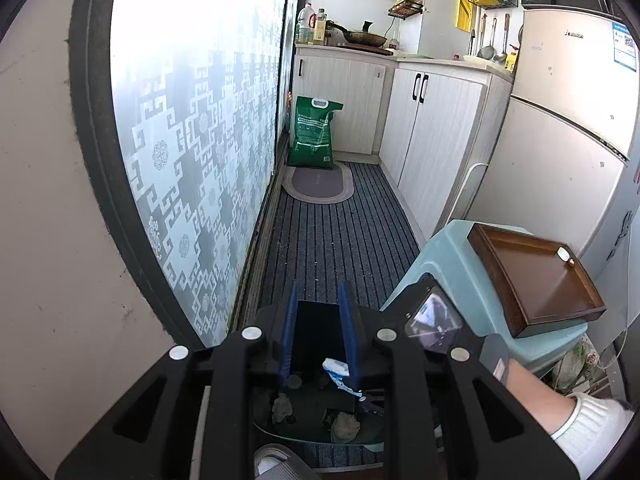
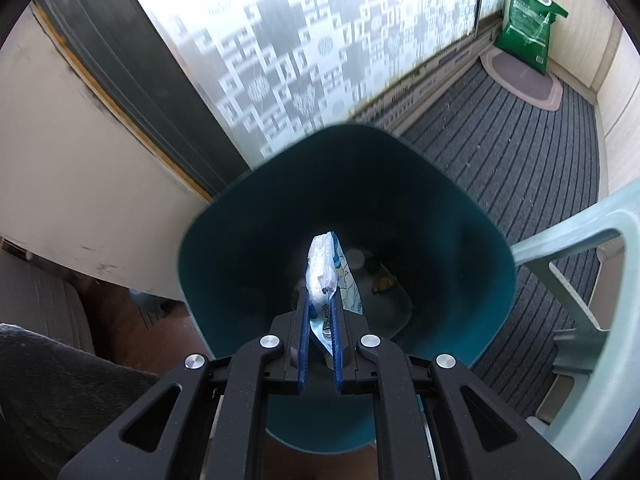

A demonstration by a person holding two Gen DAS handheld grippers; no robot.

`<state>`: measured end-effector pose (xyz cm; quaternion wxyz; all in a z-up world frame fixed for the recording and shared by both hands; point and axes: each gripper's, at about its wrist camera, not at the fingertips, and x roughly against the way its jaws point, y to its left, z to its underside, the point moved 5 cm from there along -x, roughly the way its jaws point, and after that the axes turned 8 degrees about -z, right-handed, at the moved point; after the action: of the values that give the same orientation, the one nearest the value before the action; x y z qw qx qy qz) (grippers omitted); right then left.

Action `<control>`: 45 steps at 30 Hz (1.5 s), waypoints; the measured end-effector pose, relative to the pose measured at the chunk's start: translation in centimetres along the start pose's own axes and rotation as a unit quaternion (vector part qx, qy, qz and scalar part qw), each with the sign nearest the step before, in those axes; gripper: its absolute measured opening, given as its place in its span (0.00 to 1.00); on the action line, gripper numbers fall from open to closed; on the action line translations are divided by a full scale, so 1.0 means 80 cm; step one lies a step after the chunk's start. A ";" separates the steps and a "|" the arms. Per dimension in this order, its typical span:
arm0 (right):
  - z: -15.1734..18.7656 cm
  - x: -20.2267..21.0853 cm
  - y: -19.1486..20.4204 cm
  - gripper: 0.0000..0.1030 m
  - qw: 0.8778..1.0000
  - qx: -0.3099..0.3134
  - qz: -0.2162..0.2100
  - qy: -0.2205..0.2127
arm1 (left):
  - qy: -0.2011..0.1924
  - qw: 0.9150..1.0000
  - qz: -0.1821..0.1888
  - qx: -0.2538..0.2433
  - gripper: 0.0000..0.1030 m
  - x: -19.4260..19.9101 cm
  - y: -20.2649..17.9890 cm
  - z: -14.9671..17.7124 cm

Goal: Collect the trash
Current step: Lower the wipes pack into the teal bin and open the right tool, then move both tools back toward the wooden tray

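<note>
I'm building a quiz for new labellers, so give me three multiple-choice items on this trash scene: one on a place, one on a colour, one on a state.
1. Where is the wrapper?
A. On the brown tray
B. Above the open bin
C. On the oval mat

2. What colour is the sack against the far cabinets?
A. Green
B. Red
C. Yellow

3. How is the right claw?
A. Open and empty
B. Shut on a spoon
C. Shut on the wrapper

Answers:
1 B: the wrapper hangs over the mouth of the bin, with scraps lying at the bottom.
2 A: the sack is plainly green with a white handle.
3 C: the right claw has its blue fingers pinched on the wrapper's lower end.
</note>
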<state>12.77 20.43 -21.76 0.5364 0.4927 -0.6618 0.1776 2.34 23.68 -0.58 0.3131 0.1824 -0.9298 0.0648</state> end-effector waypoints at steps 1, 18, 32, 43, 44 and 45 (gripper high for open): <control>0.002 -0.003 0.000 0.09 1.000 0.001 0.003 0.004 | -0.004 1.000 0.002 0.001 0.23 0.003 0.000 -0.002; 0.002 0.022 0.024 0.38 0.999 0.031 0.015 -0.020 | -0.050 0.999 0.011 0.012 0.31 0.041 -0.001 -0.029; -0.004 0.149 0.052 0.38 0.989 0.071 0.043 -0.124 | -0.088 0.996 0.013 0.024 0.37 0.068 -0.019 -0.063; 0.024 0.246 0.018 0.38 0.975 0.067 0.108 -0.185 | -0.095 0.995 0.038 0.020 0.38 0.068 -0.070 -0.077; 0.027 0.255 0.012 0.38 0.973 0.063 0.115 -0.189 | -0.094 0.995 0.041 0.018 0.39 0.066 -0.076 -0.078; 0.031 0.261 0.006 0.38 0.972 0.061 0.119 -0.192 | -0.094 0.995 0.044 0.016 0.39 0.064 -0.082 -0.079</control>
<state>12.29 9.12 -4.00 0.3432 0.4669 -0.7944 0.1818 4.55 17.57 7.61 0.2186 0.1517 -0.9609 0.0762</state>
